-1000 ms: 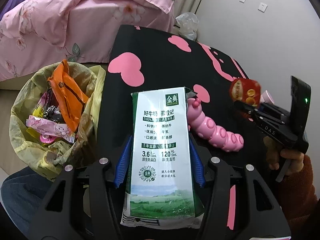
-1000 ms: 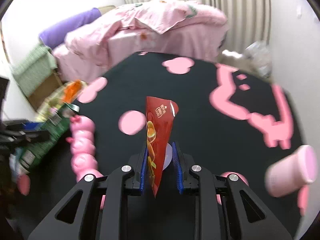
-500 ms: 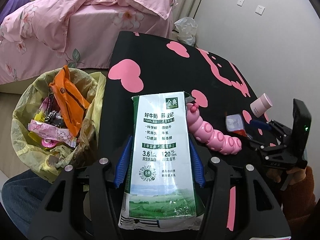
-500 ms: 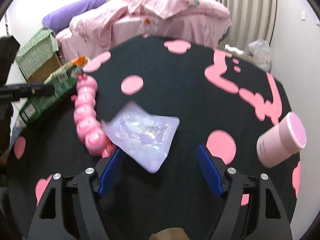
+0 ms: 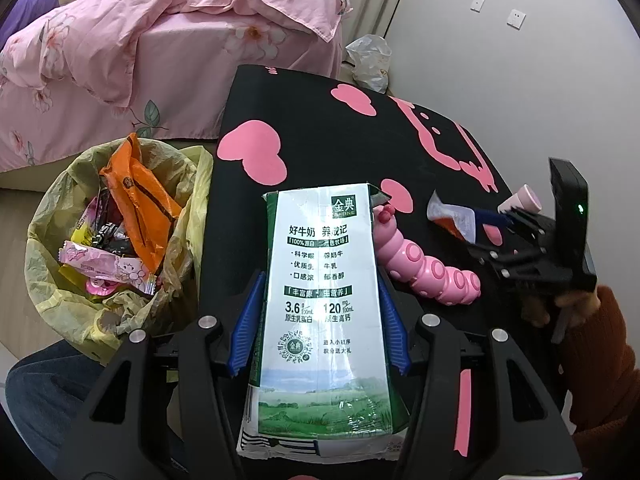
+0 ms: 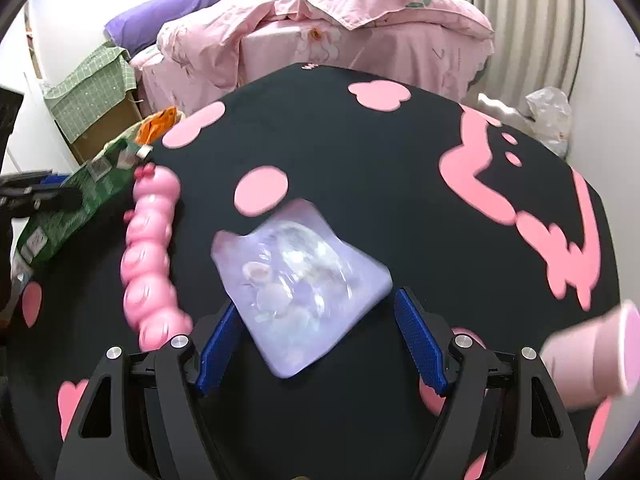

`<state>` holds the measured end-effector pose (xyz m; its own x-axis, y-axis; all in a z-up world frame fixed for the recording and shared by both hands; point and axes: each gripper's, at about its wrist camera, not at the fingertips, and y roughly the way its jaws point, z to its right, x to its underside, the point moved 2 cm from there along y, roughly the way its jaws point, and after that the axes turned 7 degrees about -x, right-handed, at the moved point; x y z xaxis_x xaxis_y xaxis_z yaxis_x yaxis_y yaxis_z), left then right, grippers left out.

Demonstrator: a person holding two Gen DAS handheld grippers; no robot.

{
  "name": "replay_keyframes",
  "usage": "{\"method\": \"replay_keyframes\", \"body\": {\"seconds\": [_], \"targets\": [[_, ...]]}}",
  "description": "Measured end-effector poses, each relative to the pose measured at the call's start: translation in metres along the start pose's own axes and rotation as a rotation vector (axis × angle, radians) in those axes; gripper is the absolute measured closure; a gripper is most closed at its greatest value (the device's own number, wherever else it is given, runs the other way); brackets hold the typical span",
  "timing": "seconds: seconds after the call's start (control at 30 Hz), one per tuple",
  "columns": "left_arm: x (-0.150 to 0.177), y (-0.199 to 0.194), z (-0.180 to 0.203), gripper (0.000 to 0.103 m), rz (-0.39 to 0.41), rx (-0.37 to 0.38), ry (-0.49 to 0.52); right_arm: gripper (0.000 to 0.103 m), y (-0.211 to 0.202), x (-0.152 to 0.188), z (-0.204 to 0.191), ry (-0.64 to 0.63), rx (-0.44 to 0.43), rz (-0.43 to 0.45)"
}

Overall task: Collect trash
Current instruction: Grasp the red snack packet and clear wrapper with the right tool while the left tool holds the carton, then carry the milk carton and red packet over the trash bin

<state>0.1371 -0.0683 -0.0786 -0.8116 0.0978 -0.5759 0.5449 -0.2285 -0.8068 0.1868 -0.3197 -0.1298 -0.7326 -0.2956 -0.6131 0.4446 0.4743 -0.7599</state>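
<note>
My left gripper (image 5: pixel 320 300) is shut on a white-and-green milk carton (image 5: pixel 320 264), held upright-tilted above the near table edge beside the trash bin. In the right wrist view the carton (image 6: pixel 68 208) shows at far left. My right gripper (image 6: pixel 316 320) stands open and low over the table. A snack packet (image 6: pixel 300 276) lies silver side up on the black cloth between the wide-spread blue pads, which stand clear of its edges. From the left wrist view, the right gripper (image 5: pixel 520 240) and the packet (image 5: pixel 452 216) appear at the right.
A bin lined with a yellow bag (image 5: pixel 52 292) holds several wrappers, left of the table. A pink caterpillar toy (image 6: pixel 150 248) lies left of the packet. A pink cup (image 6: pixel 592 356) lies on its side at the right. The black cloth (image 6: pixel 360 152) with pink shapes covers the table; a pink bed stands behind.
My right gripper opened and let go of the red snack packet, which now lies flat on the table, and it moved lower. My left gripper kept still with the carton.
</note>
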Motion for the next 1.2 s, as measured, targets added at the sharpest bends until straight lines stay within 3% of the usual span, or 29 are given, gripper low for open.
{"method": "replay_keyframes", "body": {"seconds": [0.07,0.13,0.3,0.57,0.7,0.87,0.97,1.2], "targets": [[0.000,-0.001,-0.002,0.053,0.001,-0.004,-0.006,0.037,0.004,-0.007,0.000,0.002,0.013,0.009],[-0.001,-0.001,-0.004,0.053,-0.002,-0.003,-0.010,0.067,0.004,-0.012,-0.002,0.015,0.019,0.020],[-0.001,0.005,-0.004,0.053,-0.039,0.006,0.009,0.078,-0.010,-0.012,-0.013,0.025,0.043,0.052],[-0.010,0.020,-0.002,0.052,-0.097,-0.027,0.018,0.079,-0.047,-0.001,-0.022,0.052,0.099,0.122],[-0.013,0.012,0.000,0.053,-0.067,-0.031,0.019,0.079,-0.061,0.000,-0.027,0.040,0.120,0.136],[-0.021,-0.011,0.000,0.053,0.012,-0.019,0.012,0.079,-0.080,-0.006,-0.035,0.022,0.151,0.174],[-0.027,-0.032,-0.007,0.053,0.100,-0.025,-0.007,0.079,-0.089,-0.013,-0.042,0.017,0.155,0.204],[-0.037,-0.081,-0.063,0.053,0.298,-0.139,-0.099,0.079,-0.100,-0.050,-0.081,-0.030,0.108,0.279]]}}
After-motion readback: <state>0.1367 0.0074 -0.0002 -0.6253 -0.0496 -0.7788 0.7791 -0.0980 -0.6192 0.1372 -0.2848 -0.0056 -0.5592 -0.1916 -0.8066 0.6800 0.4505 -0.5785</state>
